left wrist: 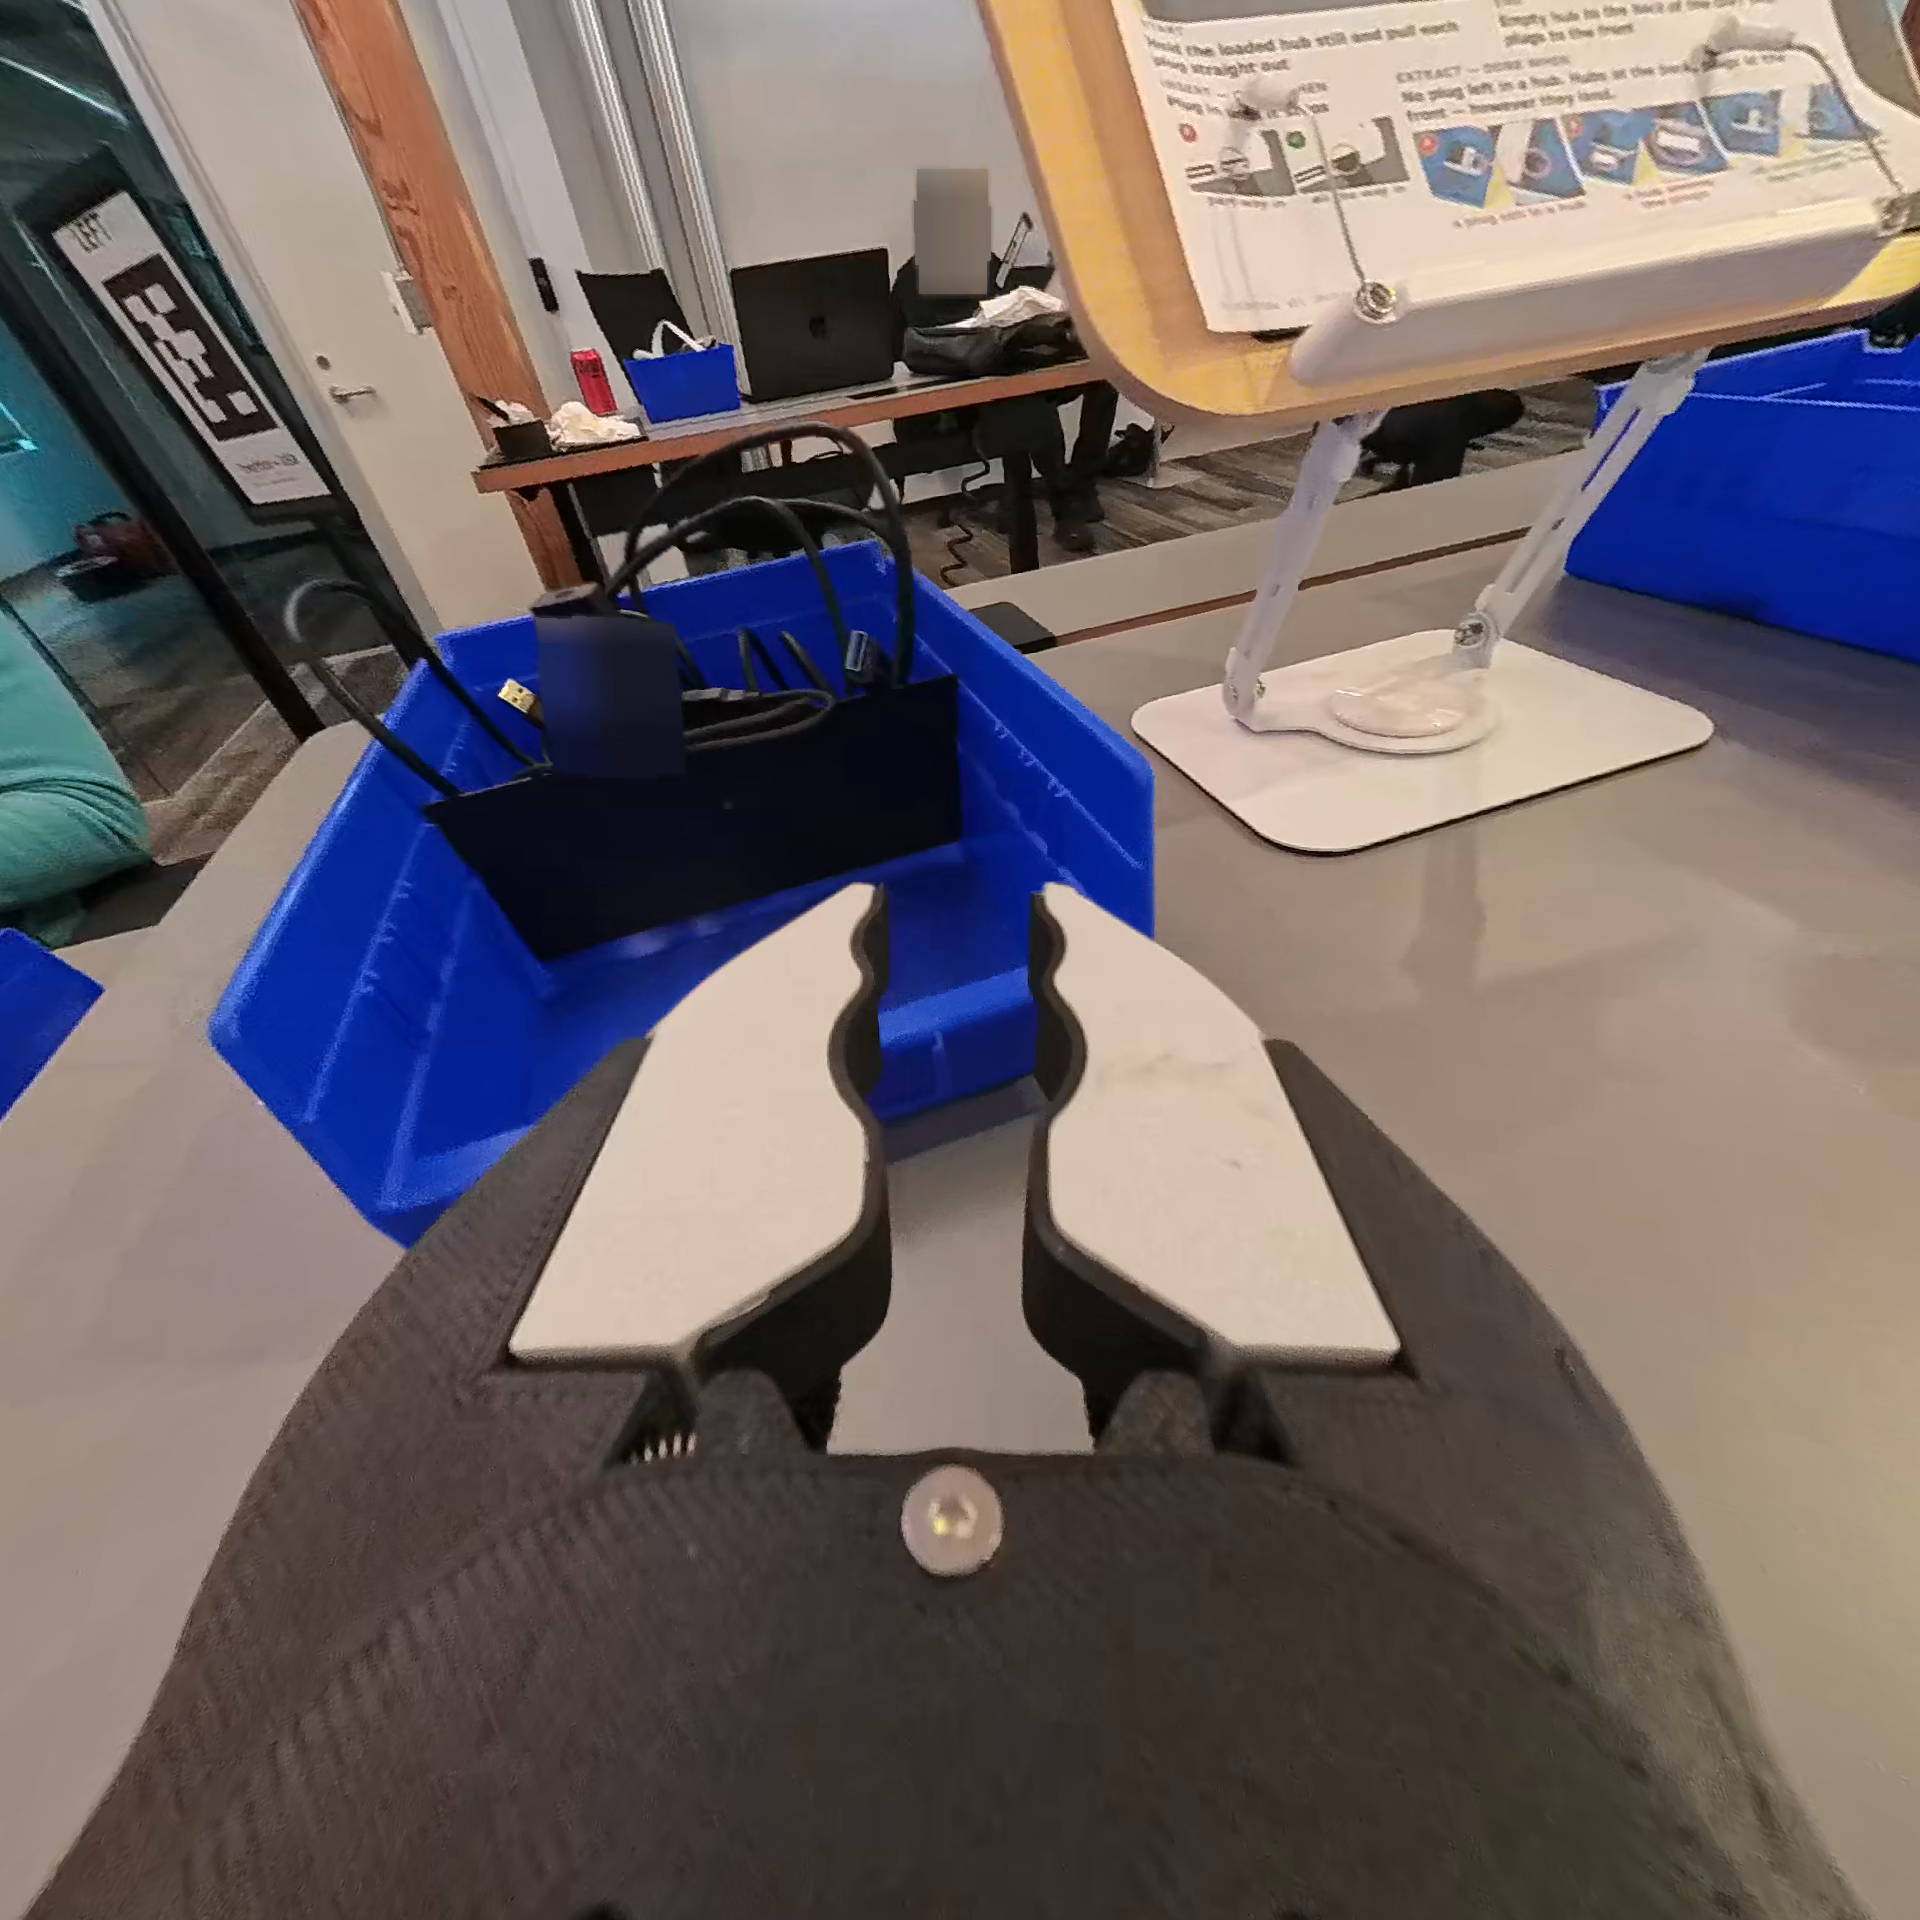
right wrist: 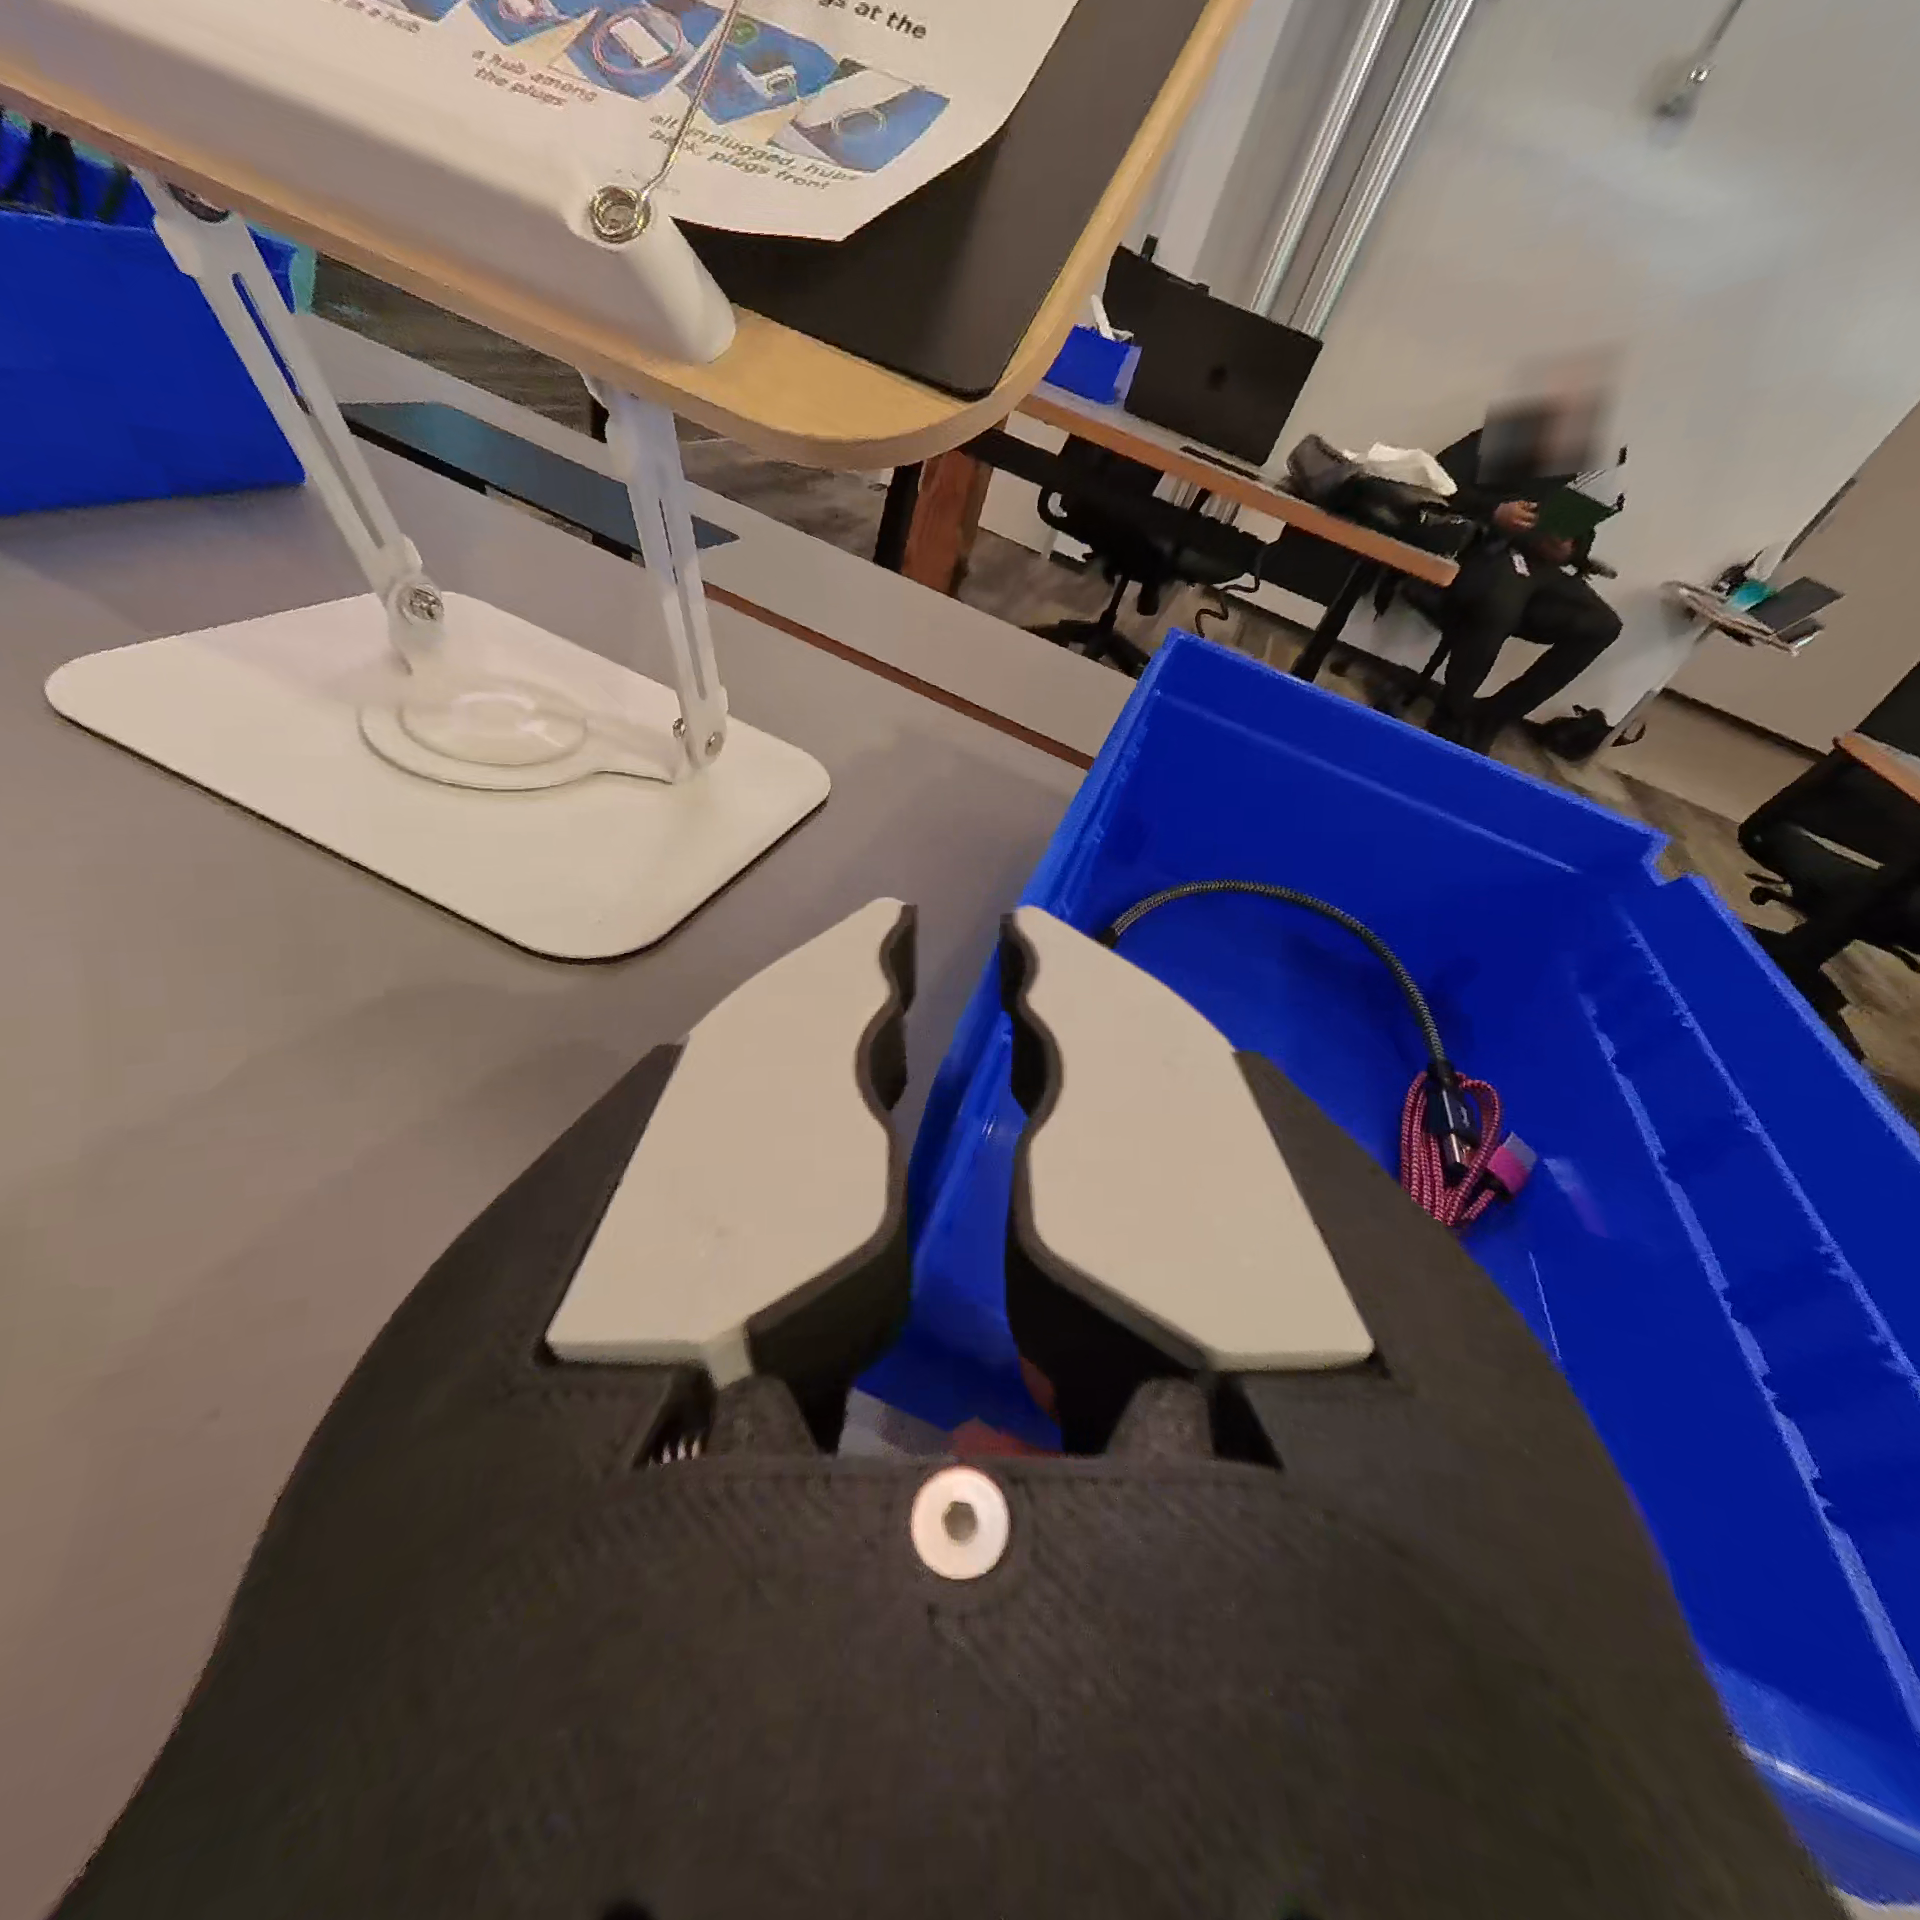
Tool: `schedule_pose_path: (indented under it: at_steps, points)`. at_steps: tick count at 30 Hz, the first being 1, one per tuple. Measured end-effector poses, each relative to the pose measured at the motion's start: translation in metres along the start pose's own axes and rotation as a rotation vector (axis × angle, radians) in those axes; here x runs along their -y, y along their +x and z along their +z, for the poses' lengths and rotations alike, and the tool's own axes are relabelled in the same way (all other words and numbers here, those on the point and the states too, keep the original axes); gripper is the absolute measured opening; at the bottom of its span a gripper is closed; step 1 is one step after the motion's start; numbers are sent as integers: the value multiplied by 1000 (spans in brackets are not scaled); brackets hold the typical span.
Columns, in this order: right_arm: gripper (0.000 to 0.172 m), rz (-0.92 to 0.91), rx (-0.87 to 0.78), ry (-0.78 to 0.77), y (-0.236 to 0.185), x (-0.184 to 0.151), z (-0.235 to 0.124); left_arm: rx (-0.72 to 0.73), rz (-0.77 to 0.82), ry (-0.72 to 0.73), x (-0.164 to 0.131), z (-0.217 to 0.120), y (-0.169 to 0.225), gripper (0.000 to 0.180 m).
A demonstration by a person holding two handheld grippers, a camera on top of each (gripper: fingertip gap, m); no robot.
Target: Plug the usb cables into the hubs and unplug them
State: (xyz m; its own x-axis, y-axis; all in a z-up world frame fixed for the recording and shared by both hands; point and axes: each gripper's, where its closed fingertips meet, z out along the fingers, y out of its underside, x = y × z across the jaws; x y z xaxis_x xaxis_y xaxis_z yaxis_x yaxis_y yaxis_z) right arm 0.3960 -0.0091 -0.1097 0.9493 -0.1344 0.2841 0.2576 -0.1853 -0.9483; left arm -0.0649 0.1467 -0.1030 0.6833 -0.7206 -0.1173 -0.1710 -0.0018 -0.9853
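Grey pads face each other across a clear gap on both tools, nothing between them. Left gripper (left wrist: pixel 956 914) hangs above the near wall of a blue bin (left wrist: pixel 343 1039), its jaws moderately apart. Past a black divider (left wrist: pixel 727 831) in that bin lie a dark hub (left wrist: pixel 608 696) and a tangle of black cables (left wrist: pixel 769 520).

Right gripper (right wrist: pixel 958 935), jaws narrower, hovers over the left wall of another blue bin (right wrist: pixel 1714 1247), which holds a black braided cable (right wrist: pixel 1351 935) and a coiled red cable (right wrist: pixel 1449 1153). Farther off, on the grey table (right wrist: pixel 208 1039), stands a white stand (right wrist: pixel 468 810) carrying an instruction sheet (left wrist: pixel 1507 156).
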Motion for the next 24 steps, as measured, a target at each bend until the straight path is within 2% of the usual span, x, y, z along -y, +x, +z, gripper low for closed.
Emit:
schedule_pose_path:
  at_steps: [2,7,10,14,19,24]
  points:
    - [1,-8,-7,-7,3,0,0,5,9,-9,1,2,-6,24]
    - [0,-42,-20,-16,0,2,0,12,70,-28,4,9,-13,23]
    - [17,-92,-60,37,-1,15,-8,15,77,-34,7,15,-17,23]
    - [17,-146,-56,86,-13,29,-15,11,65,-68,7,25,-23,29]
    - [11,-153,90,143,-57,40,-16,16,87,-69,11,37,-27,29]
    - [0,-155,238,118,-109,38,-9,23,103,-50,24,50,-32,28]
